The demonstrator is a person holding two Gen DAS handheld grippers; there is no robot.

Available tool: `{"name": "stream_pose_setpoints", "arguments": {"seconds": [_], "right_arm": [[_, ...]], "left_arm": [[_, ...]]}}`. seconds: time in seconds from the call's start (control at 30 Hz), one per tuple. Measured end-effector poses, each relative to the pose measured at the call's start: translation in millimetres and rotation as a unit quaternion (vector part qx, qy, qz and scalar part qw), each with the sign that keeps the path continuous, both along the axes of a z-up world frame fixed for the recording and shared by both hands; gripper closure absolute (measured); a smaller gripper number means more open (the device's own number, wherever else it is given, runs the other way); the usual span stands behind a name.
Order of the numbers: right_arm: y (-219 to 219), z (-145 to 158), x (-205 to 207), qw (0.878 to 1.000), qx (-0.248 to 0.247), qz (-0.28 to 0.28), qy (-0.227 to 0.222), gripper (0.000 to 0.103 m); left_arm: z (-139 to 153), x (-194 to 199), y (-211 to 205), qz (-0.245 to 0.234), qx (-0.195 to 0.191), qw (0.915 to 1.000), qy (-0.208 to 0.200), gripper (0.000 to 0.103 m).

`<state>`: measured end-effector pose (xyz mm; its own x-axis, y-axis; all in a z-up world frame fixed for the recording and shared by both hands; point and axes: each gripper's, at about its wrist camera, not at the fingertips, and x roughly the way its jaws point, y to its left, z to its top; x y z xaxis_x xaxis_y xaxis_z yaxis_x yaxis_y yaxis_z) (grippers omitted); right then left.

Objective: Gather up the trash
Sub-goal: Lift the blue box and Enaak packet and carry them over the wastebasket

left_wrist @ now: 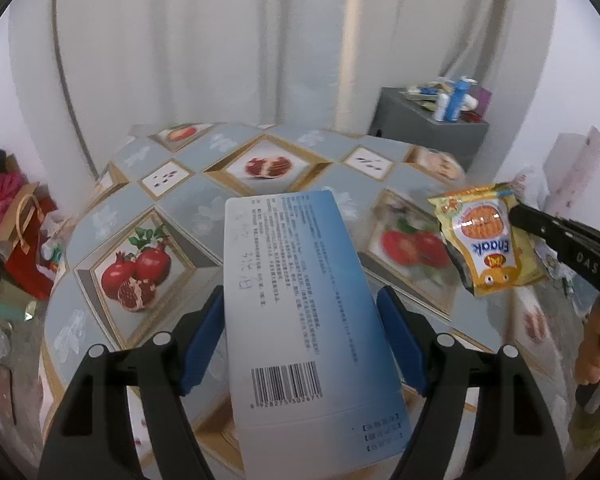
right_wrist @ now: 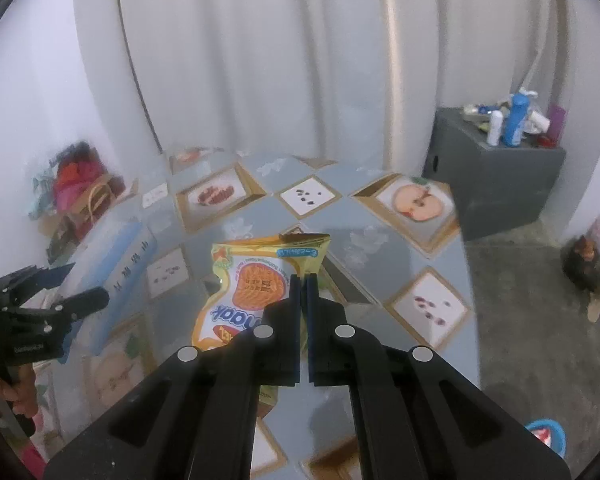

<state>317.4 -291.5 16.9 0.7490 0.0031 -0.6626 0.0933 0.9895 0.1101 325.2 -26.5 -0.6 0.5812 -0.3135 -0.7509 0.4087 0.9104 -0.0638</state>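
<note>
My left gripper (left_wrist: 302, 296) is shut on a tall white and blue carton (left_wrist: 296, 280) with a barcode, its blue pads (left_wrist: 204, 336) pressing both sides, held above the fruit-patterned tablecloth (left_wrist: 204, 196). To its right a yellow "Enaak" snack packet (left_wrist: 484, 236) hangs from the black tip of my right gripper (left_wrist: 518, 214). In the right wrist view my right gripper (right_wrist: 304, 280) is shut on that snack packet (right_wrist: 244, 280), pinching its right edge above the table (right_wrist: 360, 240). The carton (right_wrist: 116, 264) shows blurred at the left, with the left gripper's fingers (right_wrist: 88, 300) beside it.
A grey cabinet (right_wrist: 496, 184) with several bottles on top stands behind the table's right corner. Bags and bright cloth (left_wrist: 24, 232) pile on the floor at the left. A dark object (right_wrist: 584, 264) and a blue bowl (right_wrist: 546, 438) lie on the floor at the right. White curtains hang behind.
</note>
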Motion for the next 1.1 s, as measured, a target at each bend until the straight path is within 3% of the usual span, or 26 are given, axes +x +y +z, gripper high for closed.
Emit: {"name": "stream_pose_setpoints", "arguments": {"seconds": [0.43, 0.5, 0.6, 0.77, 0.97, 1.1], "right_arm": [[-25.1, 38.2, -144.7, 0.996, 0.006, -0.071, -0.050, 0.102], [-35.1, 40.4, -167.9, 0.994, 0.007, -0.090, -0.056, 0.102], [-55.6, 41.6, -204.2, 0.990, 0.008, -0.124, -0.061, 0.102], [-105.5, 26.3, -254.9, 0.978, 0.034, -0.197, -0.055, 0.102], [-131.5, -0.7, -279.7, 0.969, 0.065, -0.232, -0.047, 0.102], [-133.5, -18.4, -275.2, 0.970, 0.075, -0.230, -0.031, 0.102]], "left_arm": [[58.8, -122.0, -57.1, -0.093, -0.034, 0.9946, -0.033, 0.030], [64.9, -137.9, -69.3, -0.110, -0.040, 0.9927, -0.030, 0.050], [71.5, -158.3, -93.8, -0.137, -0.054, 0.9888, -0.025, 0.050], [57.4, -173.1, -150.3, -0.184, -0.043, 0.9817, -0.018, 0.050], [29.8, -171.8, -162.3, -0.200, -0.018, 0.9794, 0.019, 0.050], [22.1, -183.2, -156.5, -0.213, -0.023, 0.9758, 0.045, 0.033]]}}
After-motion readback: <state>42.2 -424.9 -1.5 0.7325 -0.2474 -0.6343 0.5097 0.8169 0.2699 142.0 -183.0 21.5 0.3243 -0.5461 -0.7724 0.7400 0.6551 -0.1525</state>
